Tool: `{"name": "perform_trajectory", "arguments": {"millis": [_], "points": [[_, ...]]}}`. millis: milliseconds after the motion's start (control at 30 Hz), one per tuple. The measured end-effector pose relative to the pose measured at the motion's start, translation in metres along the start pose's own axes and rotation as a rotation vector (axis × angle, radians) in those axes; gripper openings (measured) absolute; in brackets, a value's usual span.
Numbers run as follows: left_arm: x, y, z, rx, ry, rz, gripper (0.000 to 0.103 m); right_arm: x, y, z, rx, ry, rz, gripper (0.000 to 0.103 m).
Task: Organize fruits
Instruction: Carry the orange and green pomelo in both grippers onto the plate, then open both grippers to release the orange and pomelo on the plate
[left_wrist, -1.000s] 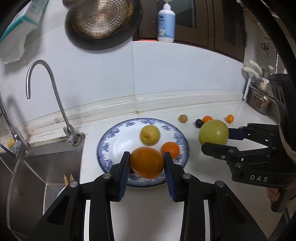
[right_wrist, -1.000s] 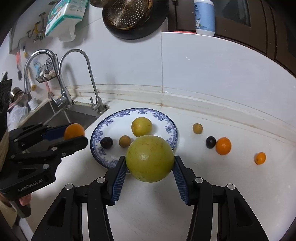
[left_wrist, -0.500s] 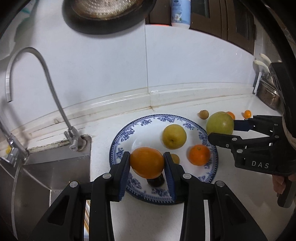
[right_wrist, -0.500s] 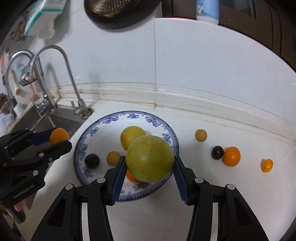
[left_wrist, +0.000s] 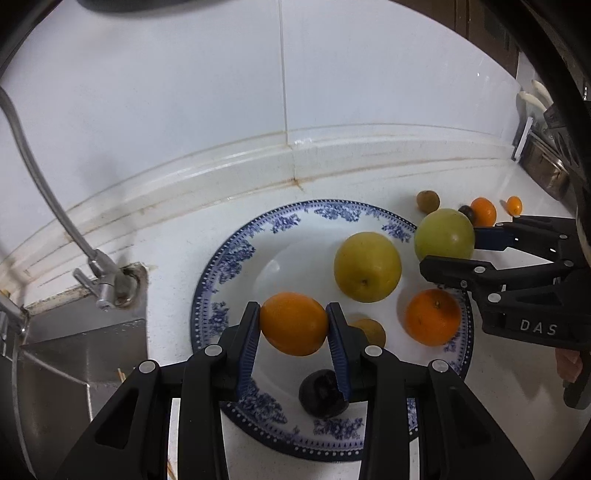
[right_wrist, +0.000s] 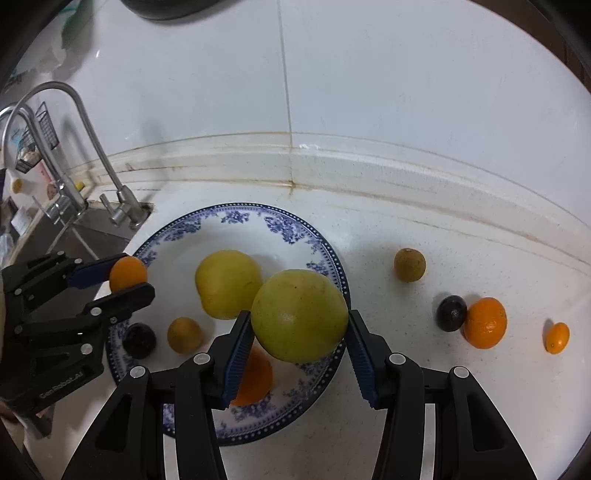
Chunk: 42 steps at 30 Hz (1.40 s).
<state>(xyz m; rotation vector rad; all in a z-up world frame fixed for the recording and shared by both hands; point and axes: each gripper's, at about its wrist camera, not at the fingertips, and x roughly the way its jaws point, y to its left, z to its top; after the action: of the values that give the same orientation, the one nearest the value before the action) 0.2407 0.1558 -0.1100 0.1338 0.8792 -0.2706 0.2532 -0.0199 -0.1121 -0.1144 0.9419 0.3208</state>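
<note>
**Two fruits held over the plate, ready to be set down**

The left gripper (left_wrist: 293, 325) is clamped on an orange (left_wrist: 293, 324), its blue pads pressed to both sides, and holds it above the near left part of the blue-patterned plate (left_wrist: 236, 258). The right gripper (right_wrist: 298, 317) is spread wider around a large green-yellow fruit (right_wrist: 299, 315) and grips it over the plate's right rim. Both fruits look clear of the plate, though how high they hang cannot be told.

On the plate lie a yellow fruit (left_wrist: 367, 266), a smaller orange (left_wrist: 433, 316), a small brownish fruit (left_wrist: 371, 330) and a dark plum (left_wrist: 322, 393). On the table (right_wrist: 443, 387), well to the right of the plate, wait another brownish fruit (right_wrist: 409, 264), a second dark plum (right_wrist: 450, 312) touching an orange (right_wrist: 484, 322), and a tiny orange fruit (right_wrist: 557, 337).

The step in hand seems to be placing both held fruits. To do it well, each should go down onto bare plate: the orange towards the open left side, away from the plum just below it. The large fruit sits over the rim and close to the yellow one, so it likely needs to come a little inward first, or it may roll off onto the table. Lowering until the fruit rests, then opening slowly, should keep these round things from rolling into their neighbours
</note>
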Motion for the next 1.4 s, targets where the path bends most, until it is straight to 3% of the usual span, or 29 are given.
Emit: {"name": "perform_trajectory", "arguments": {"millis": [267,367,467,533,600,733,833,1067,1400], "points": [[0.012,-0.004,0.0,0.005,0.039,-0.006,0.037,0.007,-0.001,0.0,0.001,0.016,0.02,0.051],[0.007,-0.006,0.0,0.009,0.025,0.011,0.047,0.008,-0.003,-0.001,0.015,0.019,0.028,0.051],[-0.005,-0.005,0.001,-0.006,-0.001,0.014,0.049,0.008,-0.004,-0.003,0.023,0.015,0.038,0.053],[-0.014,-0.005,0.002,-0.015,-0.026,0.019,0.051,0.004,-0.002,-0.004,0.015,-0.004,0.039,0.063],[-0.025,-0.004,0.002,-0.03,-0.047,0.02,0.053,-0.002,0.0,-0.003,0.001,-0.024,0.022,0.063],[-0.044,-0.009,0.002,-0.043,-0.079,0.029,0.057,-0.02,0.001,-0.007,0.008,-0.067,0.016,0.063],[-0.059,-0.014,0.001,-0.06,-0.107,0.016,0.059,-0.037,0.002,-0.012,0.005,-0.104,-0.01,0.07],[-0.094,-0.035,0.001,-0.072,-0.179,0.004,0.065,-0.08,-0.002,-0.026,0.009,-0.18,-0.075,0.076],[-0.12,-0.085,0.002,-0.043,-0.243,-0.007,0.07,-0.137,-0.034,-0.051,0.091,-0.259,-0.122,0.08]]}}
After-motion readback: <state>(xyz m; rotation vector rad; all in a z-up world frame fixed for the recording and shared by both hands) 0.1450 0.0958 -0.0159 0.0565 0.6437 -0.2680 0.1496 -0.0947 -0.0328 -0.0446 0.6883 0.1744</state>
